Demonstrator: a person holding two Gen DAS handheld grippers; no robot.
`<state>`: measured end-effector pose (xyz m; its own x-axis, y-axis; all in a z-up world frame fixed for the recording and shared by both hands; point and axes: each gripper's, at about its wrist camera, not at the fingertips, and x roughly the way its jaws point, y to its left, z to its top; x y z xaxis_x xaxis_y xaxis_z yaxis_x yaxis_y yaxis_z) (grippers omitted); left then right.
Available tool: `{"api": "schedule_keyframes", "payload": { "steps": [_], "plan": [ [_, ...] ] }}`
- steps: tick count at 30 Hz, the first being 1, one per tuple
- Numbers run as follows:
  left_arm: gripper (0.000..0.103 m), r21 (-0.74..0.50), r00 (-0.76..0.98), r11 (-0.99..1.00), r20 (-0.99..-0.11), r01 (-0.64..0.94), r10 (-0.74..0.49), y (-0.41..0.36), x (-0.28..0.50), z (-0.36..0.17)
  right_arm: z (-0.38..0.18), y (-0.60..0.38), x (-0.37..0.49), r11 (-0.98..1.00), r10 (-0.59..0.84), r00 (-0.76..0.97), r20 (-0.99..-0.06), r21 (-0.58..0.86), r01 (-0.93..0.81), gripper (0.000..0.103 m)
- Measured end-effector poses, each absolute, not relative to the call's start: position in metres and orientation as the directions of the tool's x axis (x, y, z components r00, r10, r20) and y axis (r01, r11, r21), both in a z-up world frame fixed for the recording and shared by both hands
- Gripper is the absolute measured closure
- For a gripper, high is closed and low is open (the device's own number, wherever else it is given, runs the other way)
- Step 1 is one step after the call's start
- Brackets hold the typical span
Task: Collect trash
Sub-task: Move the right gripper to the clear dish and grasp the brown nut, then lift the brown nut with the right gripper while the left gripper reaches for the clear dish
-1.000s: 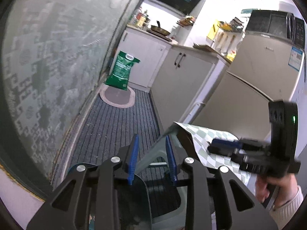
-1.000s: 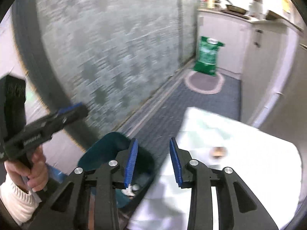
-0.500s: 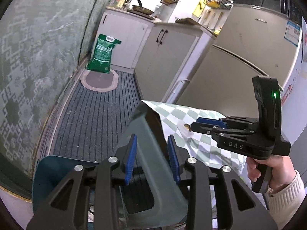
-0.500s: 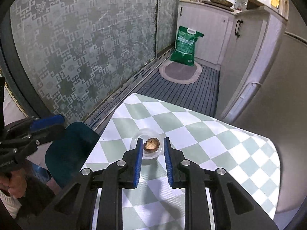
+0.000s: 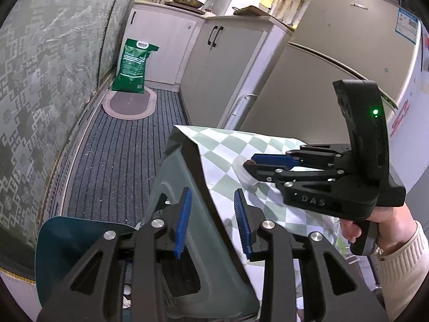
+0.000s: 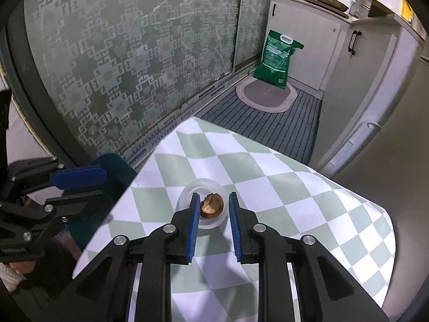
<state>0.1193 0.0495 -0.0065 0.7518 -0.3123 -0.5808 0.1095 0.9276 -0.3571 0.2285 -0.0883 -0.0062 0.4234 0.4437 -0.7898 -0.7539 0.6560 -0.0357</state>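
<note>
Right gripper (image 6: pixel 211 209) over checkered tablecloth (image 6: pixel 268 187), blue pads flanking walnut shell (image 6: pixel 211 205) in clear dish (image 6: pixel 203 187), left pad touching, green sack (image 6: pixel 278 59) well beyond

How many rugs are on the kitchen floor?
2. An oval mat lies by the green bag at the far cabinets. A long dark striped runner covers the floor from there toward the table. The table may hide others.

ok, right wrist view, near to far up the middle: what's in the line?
Right tool → brown scrap in a clear dish → checked tablecloth → striped floor mat → oval rug → green bag → white cabinet.
</note>
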Motion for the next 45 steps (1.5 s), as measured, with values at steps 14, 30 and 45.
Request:
{"api": "schedule_keyframes", "payload": {
  "steps": [14, 30, 45],
  "plan": [
    [0.067, -0.300, 0.742, 0.936, -0.582, 0.184, -0.332, 0.020, 0.124, -0.005, 0.006, -0.120, 0.223, 0.668, 0.496, 0.434, -0.752, 0.011, -0.744, 0.091],
    [0.052, -0.062, 0.739, 0.978, -0.646, 0.199, -0.191, -0.027, 0.154, -0.014, 0.009, -0.180, 0.226, 0.722, 0.527, 0.453, -0.719, 0.097, -0.685, 0.091],
    [0.062, 0.136, 0.704, 0.976, -0.710, 0.171, -0.024, -0.046, 0.172, -0.021, 0.015, -0.210, 0.220, 0.727, 0.557, 0.461, -0.691, 0.137, -0.673, 0.091]
  ]
}}
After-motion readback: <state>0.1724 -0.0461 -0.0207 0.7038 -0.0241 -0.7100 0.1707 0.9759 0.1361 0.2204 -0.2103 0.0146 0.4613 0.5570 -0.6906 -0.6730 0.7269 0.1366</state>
